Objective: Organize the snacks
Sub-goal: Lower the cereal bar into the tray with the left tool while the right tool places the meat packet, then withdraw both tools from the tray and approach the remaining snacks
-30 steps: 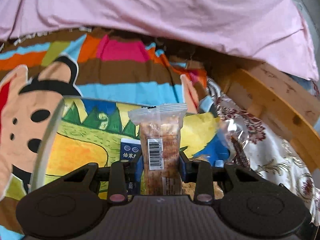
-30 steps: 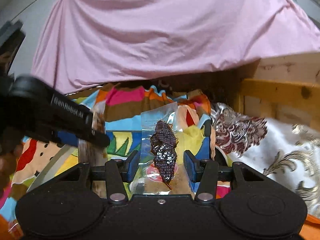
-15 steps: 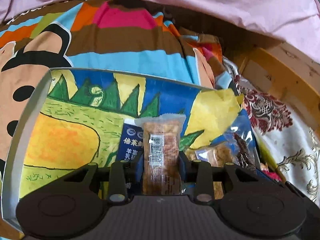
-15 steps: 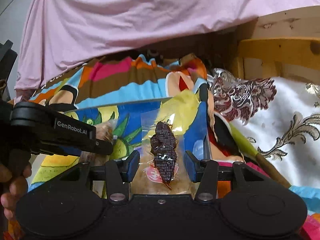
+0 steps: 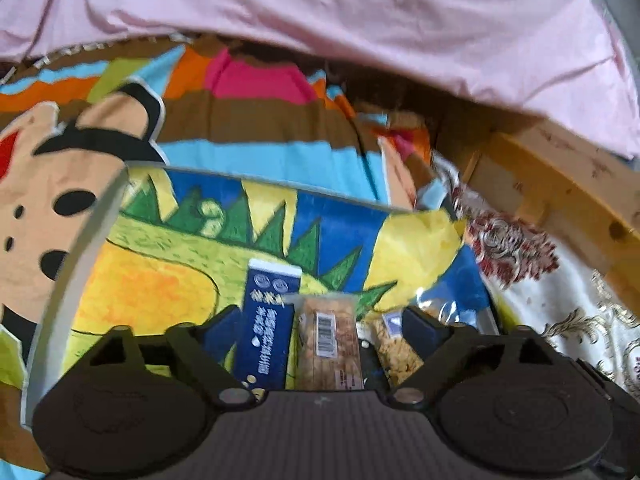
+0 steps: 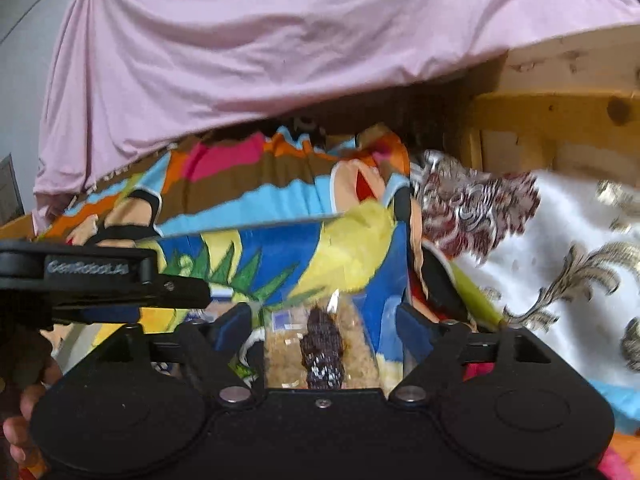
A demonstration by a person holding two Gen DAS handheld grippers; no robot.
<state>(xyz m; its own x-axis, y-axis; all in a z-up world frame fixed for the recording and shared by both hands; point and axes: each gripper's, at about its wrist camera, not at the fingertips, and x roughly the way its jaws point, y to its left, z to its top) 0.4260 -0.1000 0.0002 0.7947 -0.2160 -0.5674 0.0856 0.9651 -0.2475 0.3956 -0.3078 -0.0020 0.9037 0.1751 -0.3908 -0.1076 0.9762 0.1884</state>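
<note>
While both tools hover low over the dinosaur-print tray [image 5: 168, 280], the left gripper [image 5: 324, 330] has its fingers spread wide, gripping nothing; the barcoded snack bar [image 5: 330, 344] lies loose between them, a dark blue packet [image 5: 266, 328] just to its left and a crumbly snack pack [image 5: 396, 350] to its right. Over to the right gripper [image 6: 324, 322]: jaws wide apart too, empty, with the dark wrapped snack [image 6: 322, 354] lying between its fingers atop a clear crumb-filled bag [image 6: 280, 354].
</note>
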